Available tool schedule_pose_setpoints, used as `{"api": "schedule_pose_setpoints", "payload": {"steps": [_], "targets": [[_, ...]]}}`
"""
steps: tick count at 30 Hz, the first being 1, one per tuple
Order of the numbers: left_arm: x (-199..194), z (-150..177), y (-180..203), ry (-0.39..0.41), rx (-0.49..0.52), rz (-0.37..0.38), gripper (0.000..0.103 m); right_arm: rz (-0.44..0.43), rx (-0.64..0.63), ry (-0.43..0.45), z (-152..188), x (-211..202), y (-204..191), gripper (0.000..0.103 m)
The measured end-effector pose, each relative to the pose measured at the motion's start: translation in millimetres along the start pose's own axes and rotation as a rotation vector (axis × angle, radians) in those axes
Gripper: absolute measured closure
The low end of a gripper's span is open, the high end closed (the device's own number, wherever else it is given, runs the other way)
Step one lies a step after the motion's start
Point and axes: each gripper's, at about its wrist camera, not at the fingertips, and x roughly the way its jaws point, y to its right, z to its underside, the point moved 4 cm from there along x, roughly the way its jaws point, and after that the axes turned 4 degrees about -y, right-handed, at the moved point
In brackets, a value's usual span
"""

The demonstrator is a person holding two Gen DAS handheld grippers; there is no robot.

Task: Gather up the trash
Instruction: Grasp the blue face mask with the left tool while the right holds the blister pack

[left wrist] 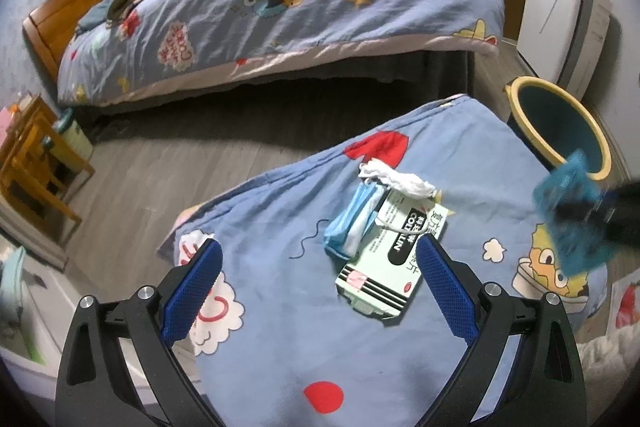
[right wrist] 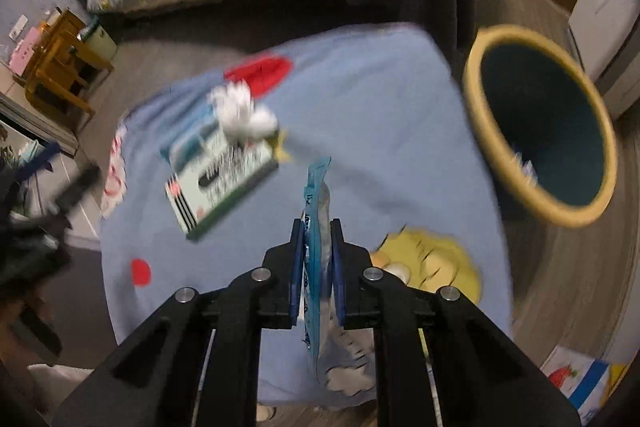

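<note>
My right gripper (right wrist: 317,227) is shut on a blue plastic wrapper (right wrist: 317,195) and holds it above the cloth-covered table (right wrist: 380,115), left of the yellow-rimmed bin (right wrist: 538,123). In the left wrist view the wrapper (left wrist: 572,219) and right gripper (left wrist: 592,215) hang blurred near the bin (left wrist: 558,125). My left gripper (left wrist: 320,259) is open and empty above the table (left wrist: 280,267). Ahead of it lie a green box (left wrist: 390,255), a blue face mask (left wrist: 352,223) and a crumpled white tissue (left wrist: 396,179). The box (right wrist: 220,179) and tissue (right wrist: 244,115) also show in the right wrist view.
A bed with a cartoon quilt (left wrist: 280,7) stands across the grey floor. A wooden stool (left wrist: 36,163) is at the left. A white appliance (left wrist: 560,15) stands behind the bin. Something small lies inside the bin (right wrist: 524,163).
</note>
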Motion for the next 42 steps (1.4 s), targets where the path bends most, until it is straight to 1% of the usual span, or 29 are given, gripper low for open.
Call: {"api": "schedule_pose_setpoints", "payload": {"steps": [3, 5, 8, 10, 12, 14, 18, 21, 22, 25, 27, 29, 30, 32, 33, 38, 41, 42], "targets": [[13, 1, 0, -0.037, -0.008, 0.005, 0.007, 0.002, 0.007, 0.027, -14, -7, 13, 0.091], [23, 0, 0, -0.061, -0.027, 0.010, 0.007, -0.015, 0.027, 0.037, -19, -2, 21, 0.091], [36, -5, -1, -0.083, -0.062, 0.022, 0.007, -0.060, 0.066, 0.002, -26, 22, 25, 0.091], [48, -10, -1, -0.100, -0.091, 0.033, 0.007, -0.052, 0.044, -0.007, -30, 29, 26, 0.091], [59, -14, 2, -0.118, -0.098, 0.041, 0.007, -0.048, 0.023, -0.012, -35, 35, 25, 0.091], [69, -17, 5, -0.129, -0.087, 0.037, 0.007, -0.058, 0.021, -0.014, -41, 39, 26, 0.091], [91, -19, 11, -0.169, -0.032, 0.020, 0.008, -0.063, 0.000, -0.009, -52, 43, 30, 0.091], [103, -22, 13, -0.190, -0.023, 0.024, 0.010, -0.067, 0.007, -0.013, -59, 48, 36, 0.091], [106, -23, 15, -0.196, -0.023, 0.030, 0.011, -0.073, 0.014, -0.017, -61, 50, 38, 0.091], [116, -25, 18, -0.215, -0.012, 0.051, 0.022, -0.082, 0.011, -0.020, -66, 54, 39, 0.091], [123, -25, 20, -0.234, -0.002, 0.052, 0.027, -0.086, 0.007, -0.022, -69, 55, 38, 0.091], [127, -25, 22, -0.252, 0.006, 0.052, 0.038, -0.090, 0.007, -0.025, -71, 57, 38, 0.091], [131, -24, 22, -0.265, 0.006, 0.054, 0.040, -0.091, 0.007, -0.027, -72, 58, 38, 0.091], [133, -24, 23, -0.278, 0.004, 0.063, 0.049, -0.096, 0.008, -0.030, -73, 59, 37, 0.091], [134, -24, 23, -0.280, 0.005, 0.064, 0.052, -0.096, 0.007, -0.030, -73, 59, 37, 0.091], [134, -26, 27, -0.286, 0.018, 0.078, 0.075, -0.097, 0.006, -0.027, -71, 57, 36, 0.091], [129, -26, 29, -0.275, 0.034, 0.068, 0.084, -0.095, 0.007, -0.024, -68, 55, 36, 0.091], [126, -26, 30, -0.269, 0.032, 0.071, 0.085, -0.095, 0.007, -0.023, -67, 54, 36, 0.091]]}}
